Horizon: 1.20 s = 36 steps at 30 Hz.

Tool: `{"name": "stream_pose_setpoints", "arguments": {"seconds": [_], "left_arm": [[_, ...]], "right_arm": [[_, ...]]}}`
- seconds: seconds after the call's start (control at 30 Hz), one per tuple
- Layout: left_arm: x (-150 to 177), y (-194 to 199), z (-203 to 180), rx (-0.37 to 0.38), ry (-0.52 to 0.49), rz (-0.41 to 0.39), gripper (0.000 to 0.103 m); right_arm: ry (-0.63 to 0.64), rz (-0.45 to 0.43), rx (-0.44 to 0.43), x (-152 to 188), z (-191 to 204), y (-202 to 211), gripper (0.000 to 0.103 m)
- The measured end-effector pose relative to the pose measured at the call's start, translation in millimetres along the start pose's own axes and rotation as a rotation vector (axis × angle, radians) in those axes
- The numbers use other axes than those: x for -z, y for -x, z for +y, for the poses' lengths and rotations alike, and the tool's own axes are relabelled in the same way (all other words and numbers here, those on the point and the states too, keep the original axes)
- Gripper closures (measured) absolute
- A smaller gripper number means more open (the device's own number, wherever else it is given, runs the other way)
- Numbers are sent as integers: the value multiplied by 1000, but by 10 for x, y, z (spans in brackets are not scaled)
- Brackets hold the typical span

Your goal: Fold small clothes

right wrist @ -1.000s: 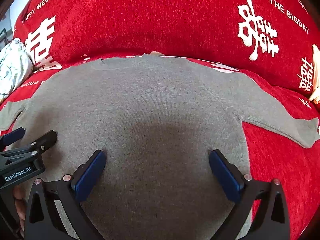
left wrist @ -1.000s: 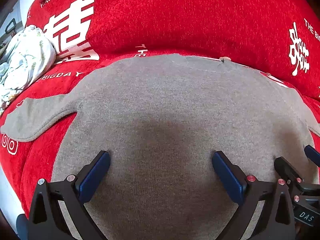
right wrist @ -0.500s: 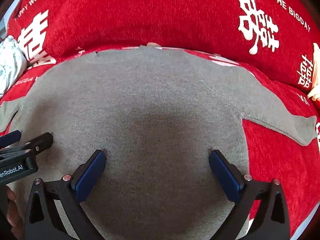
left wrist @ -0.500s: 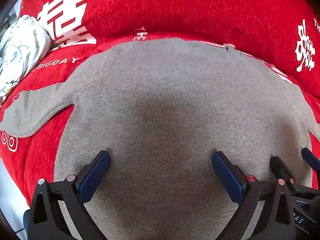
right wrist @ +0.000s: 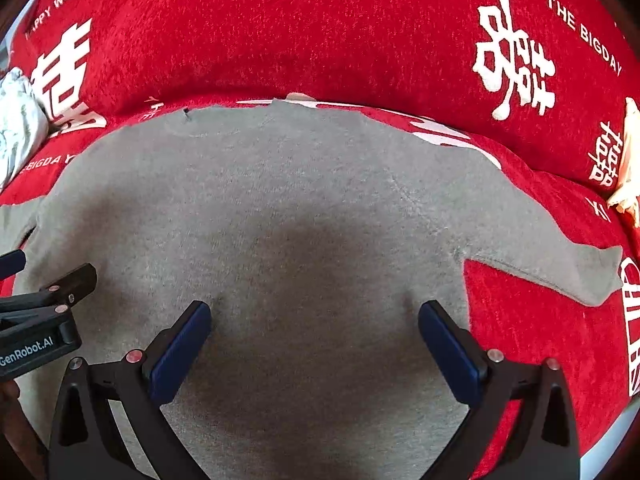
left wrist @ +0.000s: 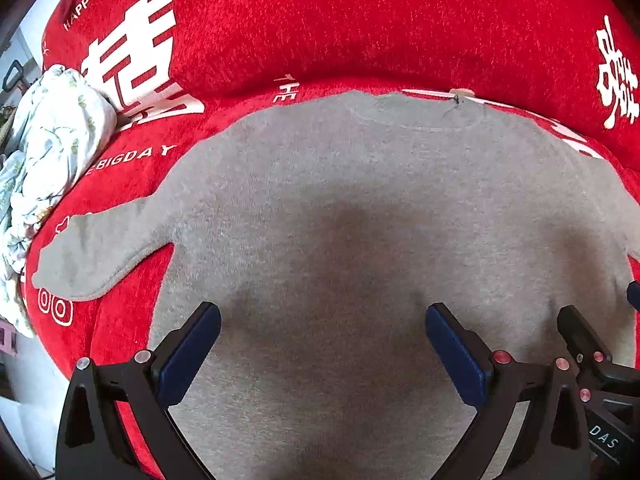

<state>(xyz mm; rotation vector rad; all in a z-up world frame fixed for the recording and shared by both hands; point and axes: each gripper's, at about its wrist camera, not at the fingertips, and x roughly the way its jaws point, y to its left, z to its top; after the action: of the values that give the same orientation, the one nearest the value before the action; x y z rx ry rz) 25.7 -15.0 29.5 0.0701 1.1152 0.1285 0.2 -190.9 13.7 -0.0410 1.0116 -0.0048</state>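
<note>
Small grey knit long-sleeved sweater (left wrist: 360, 216) lies flat, spread on a red plush cover with white printed characters and lettering (left wrist: 320, 32), neckline at the far edge, 2 sleeves out to either side. Left sleeve (left wrist: 92, 252) angles toward a crumpled white floral cloth (left wrist: 52, 140) at the cover's left edge. Right sleeve (right wrist: 560, 264) rests on bare red plush. Left gripper (left wrist: 322, 344): jaws wide, blue pads over the lower body panel, nothing held. Right gripper (right wrist: 314, 340): jaws wide, empty, over the same panel, just beside the left one.
</note>
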Motion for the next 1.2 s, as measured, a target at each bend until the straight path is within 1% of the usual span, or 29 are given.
{"name": "stream_pose_setpoints", "arguments": {"seconds": [0.1,0.27,0.53,0.6,0.7,0.93,1.2], "left_arm": [[-37,22,0,29,18,9,0],[-104,38,-60,14,21,14,0],[-217,66,-162,45,47,25,1],[-233,53,-204,31,50,32,1],[-254,52,-303,-5,28,29,0],[-320,123,-545,-9,-7,16,1],[-395,118,-892,-18,-45,3,0]], "right_arm": [[0,-3,0,-35,-20,19,0],[-4,-18,2,-90,-64,57,0],[-31,-41,14,-166,-219,90,0],[-38,-46,15,-189,-268,93,0],[-52,-54,19,-224,-351,103,0],[-112,-72,31,-284,-638,124,0],[-151,-86,69,-305,-978,136,0]]}}
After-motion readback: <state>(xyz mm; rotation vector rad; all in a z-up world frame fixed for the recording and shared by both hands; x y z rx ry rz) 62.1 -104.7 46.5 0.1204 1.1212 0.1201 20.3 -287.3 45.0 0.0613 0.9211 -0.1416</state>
